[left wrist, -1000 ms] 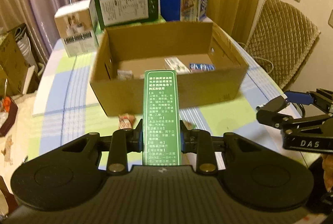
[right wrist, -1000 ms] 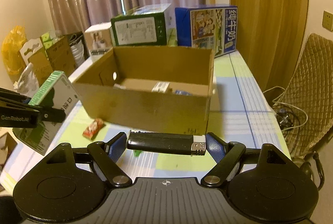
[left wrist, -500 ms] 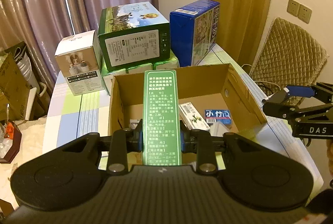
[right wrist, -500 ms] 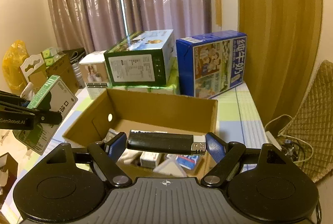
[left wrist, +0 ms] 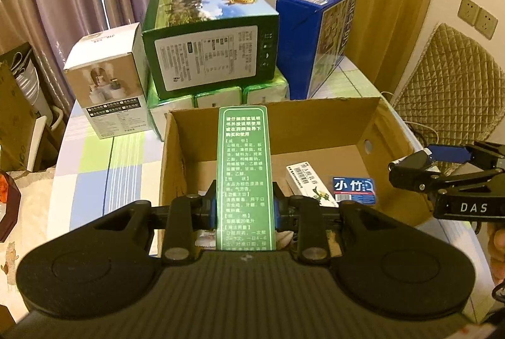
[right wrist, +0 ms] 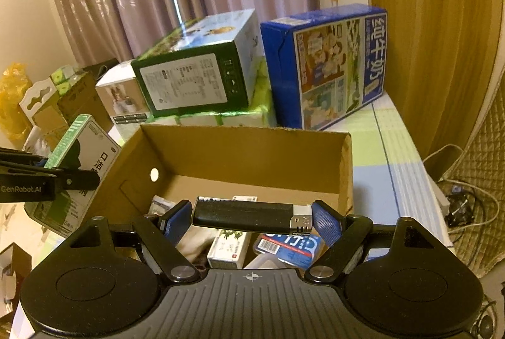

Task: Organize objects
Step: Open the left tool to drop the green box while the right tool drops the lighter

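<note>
left wrist view, left hand-held gripper (left wrist: pixel 243 209) clamping green medicine box (left wrist: pixel 243 168), chinese print

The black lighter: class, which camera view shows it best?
The right wrist view: the black lighter lies crosswise in the right gripper, fully visible. The left wrist view shows only that gripper from the side, the lighter hidden.

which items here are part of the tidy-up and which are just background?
In play:
left gripper, shut on green medicine box
right gripper, shut on black lighter
cardboard box

Background:
green carton
blue milk carton
white box
quilted chair
</note>
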Available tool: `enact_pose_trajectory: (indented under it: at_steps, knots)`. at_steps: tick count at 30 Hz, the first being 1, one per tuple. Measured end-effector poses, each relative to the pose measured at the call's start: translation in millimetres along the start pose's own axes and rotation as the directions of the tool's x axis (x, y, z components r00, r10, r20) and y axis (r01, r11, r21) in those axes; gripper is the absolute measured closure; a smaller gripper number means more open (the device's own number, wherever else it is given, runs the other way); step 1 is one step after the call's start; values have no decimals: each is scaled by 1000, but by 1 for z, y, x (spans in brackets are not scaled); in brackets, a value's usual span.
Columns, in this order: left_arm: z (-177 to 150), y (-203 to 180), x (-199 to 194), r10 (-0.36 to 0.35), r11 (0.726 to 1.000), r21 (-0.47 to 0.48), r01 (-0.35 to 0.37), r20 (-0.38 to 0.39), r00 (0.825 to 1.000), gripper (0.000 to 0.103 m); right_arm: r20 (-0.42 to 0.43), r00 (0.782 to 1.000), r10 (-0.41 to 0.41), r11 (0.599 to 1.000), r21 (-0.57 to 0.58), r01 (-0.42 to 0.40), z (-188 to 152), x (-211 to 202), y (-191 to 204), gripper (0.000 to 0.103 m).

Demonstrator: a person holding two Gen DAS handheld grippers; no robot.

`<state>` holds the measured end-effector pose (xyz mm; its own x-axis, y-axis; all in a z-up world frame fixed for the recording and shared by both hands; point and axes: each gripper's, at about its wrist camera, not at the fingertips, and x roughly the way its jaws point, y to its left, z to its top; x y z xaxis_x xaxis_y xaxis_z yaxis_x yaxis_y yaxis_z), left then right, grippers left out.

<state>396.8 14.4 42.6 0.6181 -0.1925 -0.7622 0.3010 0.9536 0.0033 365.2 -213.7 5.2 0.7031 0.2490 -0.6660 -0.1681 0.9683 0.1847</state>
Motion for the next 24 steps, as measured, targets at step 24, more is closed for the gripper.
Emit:
enact_pose_trajectory:
  at_steps: [24]
  knots:
    - [3, 14, 28, 23, 1000, -20, -23, 8, 1000, 64, -24, 1000, 6, 1000, 31, -5, 5, 24, -9, 24]
